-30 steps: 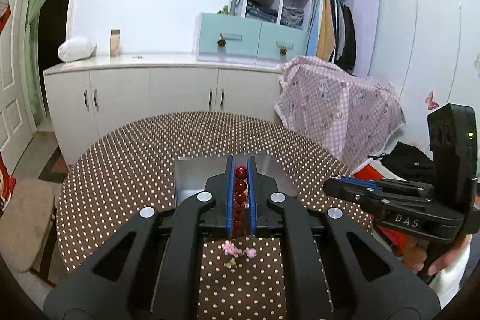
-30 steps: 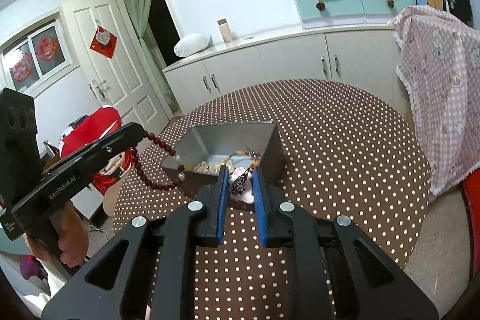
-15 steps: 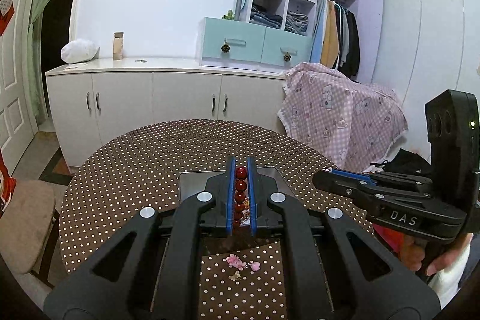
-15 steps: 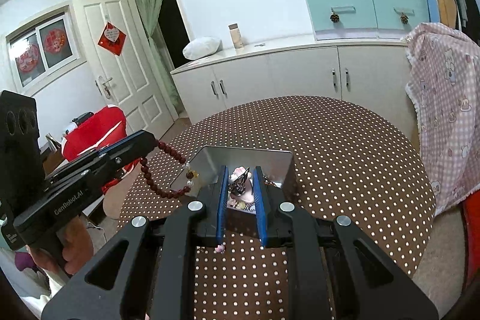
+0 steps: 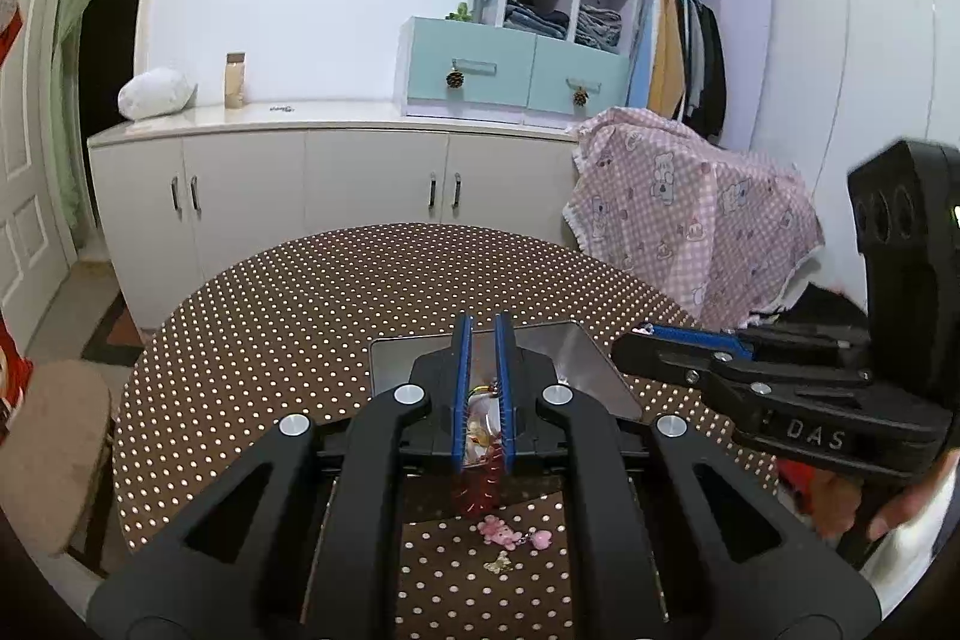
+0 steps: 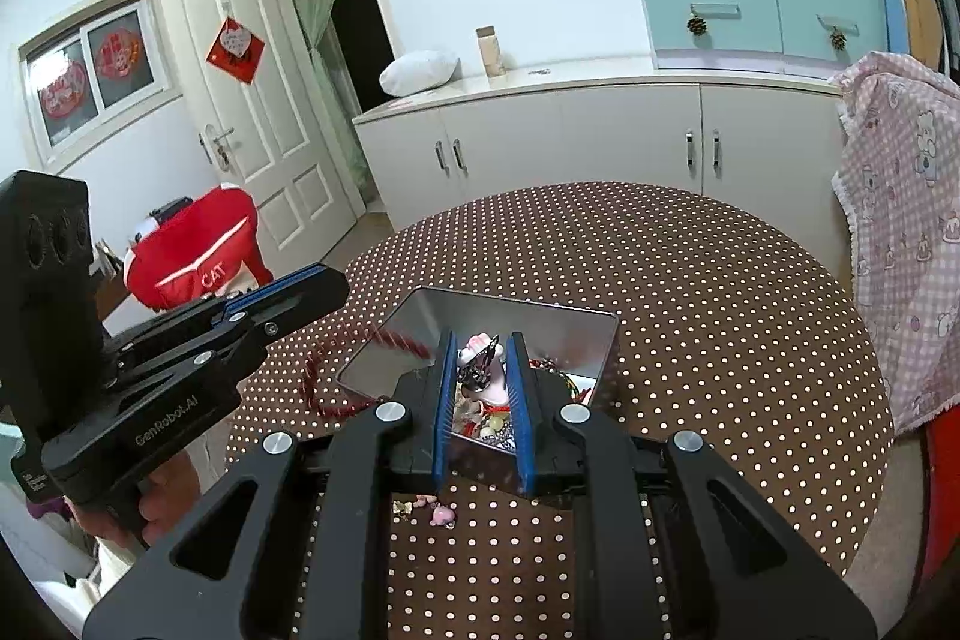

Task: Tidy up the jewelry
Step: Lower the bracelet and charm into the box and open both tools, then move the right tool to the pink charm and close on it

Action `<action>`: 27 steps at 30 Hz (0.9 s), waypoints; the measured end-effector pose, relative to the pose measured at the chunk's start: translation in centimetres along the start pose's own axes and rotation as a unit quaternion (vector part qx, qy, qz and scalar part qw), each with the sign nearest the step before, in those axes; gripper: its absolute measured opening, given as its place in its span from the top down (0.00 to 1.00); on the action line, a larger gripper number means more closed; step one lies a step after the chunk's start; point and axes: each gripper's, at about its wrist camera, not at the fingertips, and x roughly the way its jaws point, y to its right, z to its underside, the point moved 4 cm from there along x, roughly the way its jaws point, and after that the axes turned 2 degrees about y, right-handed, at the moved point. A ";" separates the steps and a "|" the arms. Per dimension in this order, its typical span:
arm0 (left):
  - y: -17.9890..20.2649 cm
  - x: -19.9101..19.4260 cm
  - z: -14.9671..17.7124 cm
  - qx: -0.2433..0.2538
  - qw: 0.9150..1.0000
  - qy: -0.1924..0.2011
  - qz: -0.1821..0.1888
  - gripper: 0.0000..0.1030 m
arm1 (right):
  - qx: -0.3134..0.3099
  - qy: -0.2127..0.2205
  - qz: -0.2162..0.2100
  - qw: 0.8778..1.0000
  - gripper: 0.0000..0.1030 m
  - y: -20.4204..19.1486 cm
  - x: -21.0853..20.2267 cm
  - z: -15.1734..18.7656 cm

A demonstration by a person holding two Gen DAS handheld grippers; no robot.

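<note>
A silver metal tin [image 5: 591,370] [image 6: 543,325] stands on the dotted table and holds mixed jewelry. My left gripper [image 5: 482,334] hovers over the tin with its jaws slightly apart. A red bead bracelet [image 6: 345,370] is falling from it, blurred, draped across the tin's left wall. It also shows blurred low between the left fingers [image 5: 480,484]. My right gripper [image 6: 478,349] is shut on a pink and black charm [image 6: 480,361] above the tin. A pink charm [image 5: 510,535] [image 6: 441,514] lies on the table in front of the tin.
The round brown table [image 5: 300,316] with white dots fills the foreground. White cabinets [image 5: 270,196] stand behind it. A chair with a pink checked cover [image 5: 690,220] is at the right. A padded stool [image 5: 54,454] stands at the left. A red bag [image 6: 192,256] is beside the door.
My left gripper has opened slightly and the red bead bracelet has dropped from between its fingers, falling over the tin's edge. My right gripper has moved over the tin with the charm.
</note>
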 end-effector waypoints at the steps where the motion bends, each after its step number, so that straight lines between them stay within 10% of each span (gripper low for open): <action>1: 0.1 0.0 0.0 0.004 1.000 0.000 -0.001 0.91 | 0.001 0.000 0.003 1.000 0.84 0.2 0.0 0.0; 4: -0.1 0.0 0.3 0.004 1.000 -0.005 -0.004 0.84 | 0.008 -0.002 0.005 1.000 0.84 0.7 -0.1 0.0; 7: -0.4 0.0 0.4 -0.002 1.000 -0.004 -0.007 0.41 | 0.010 -0.004 0.007 1.000 0.84 0.8 -0.2 0.3; 27: -1.3 -1.0 2.2 -0.015 0.999 -0.017 -0.036 0.34 | 0.013 -0.002 0.020 1.000 0.54 0.3 -1.5 1.5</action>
